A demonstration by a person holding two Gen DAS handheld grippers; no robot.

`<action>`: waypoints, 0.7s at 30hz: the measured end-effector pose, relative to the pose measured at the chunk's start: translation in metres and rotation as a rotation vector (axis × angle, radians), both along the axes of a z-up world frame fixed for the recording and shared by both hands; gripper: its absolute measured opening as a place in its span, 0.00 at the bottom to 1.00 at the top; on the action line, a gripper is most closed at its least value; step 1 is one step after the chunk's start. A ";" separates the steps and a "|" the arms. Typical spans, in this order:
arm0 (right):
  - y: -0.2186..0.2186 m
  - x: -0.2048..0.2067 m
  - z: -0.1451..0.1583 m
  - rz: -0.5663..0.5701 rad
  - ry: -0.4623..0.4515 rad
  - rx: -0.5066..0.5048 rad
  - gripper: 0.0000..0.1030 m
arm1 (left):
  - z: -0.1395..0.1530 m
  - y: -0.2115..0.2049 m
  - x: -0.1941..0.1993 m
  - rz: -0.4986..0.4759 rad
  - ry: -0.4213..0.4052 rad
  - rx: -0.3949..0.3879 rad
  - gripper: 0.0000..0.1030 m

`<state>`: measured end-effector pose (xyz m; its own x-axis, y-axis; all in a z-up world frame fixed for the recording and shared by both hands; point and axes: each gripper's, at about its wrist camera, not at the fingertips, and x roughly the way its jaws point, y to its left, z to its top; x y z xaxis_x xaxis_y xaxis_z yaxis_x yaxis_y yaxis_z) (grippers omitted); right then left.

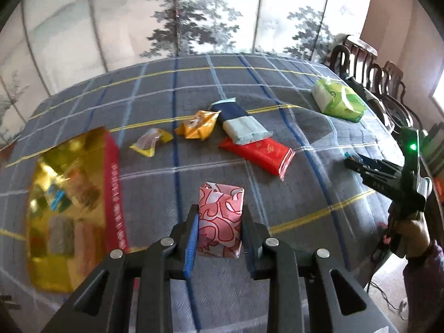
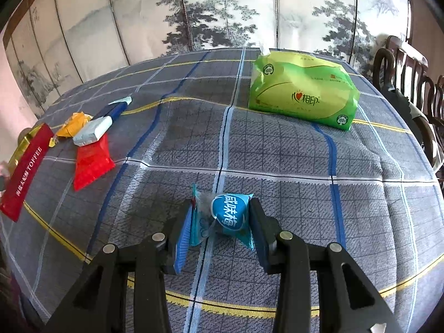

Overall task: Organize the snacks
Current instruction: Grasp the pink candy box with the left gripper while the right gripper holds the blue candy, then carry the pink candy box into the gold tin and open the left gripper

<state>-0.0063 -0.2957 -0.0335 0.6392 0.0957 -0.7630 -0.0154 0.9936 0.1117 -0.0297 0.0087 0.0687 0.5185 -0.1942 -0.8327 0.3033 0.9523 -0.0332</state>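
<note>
Pink packet [image 1: 220,219] upright, apparently pinched by fingers [image 1: 191,238].

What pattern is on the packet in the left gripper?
Pink and white swirls outlined in red on the packet, clearest in the left wrist view.

Both wrist views low over table [image 1: 319,194], facing screen [image 2: 222,11].

"TOFFEE" is printed in white, after several Chinese characters too small to be made out, along the red side of the gold box [image 2: 26,170]. "咸味梅" is shown in white on the blue oval of the small blue packet [image 2: 229,216]. "心相印" is printed in red on the green tissue pack [image 2: 302,91], and "100%" is marked in its round badges
</note>
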 end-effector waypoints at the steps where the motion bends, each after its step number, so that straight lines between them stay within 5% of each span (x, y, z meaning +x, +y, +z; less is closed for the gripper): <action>1: 0.000 0.000 0.000 0.000 0.001 -0.004 0.37 | 0.003 0.003 -0.006 0.001 -0.007 0.003 0.27; 21: 0.008 0.001 -0.001 -0.001 0.008 -0.069 0.37 | 0.017 0.076 -0.042 0.161 -0.076 0.078 0.27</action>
<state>-0.0055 -0.2876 -0.0344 0.6333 0.0423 -0.7728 -0.0142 0.9990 0.0430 -0.0715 0.0852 0.0855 0.6001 -0.0396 -0.7990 0.1452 0.9876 0.0601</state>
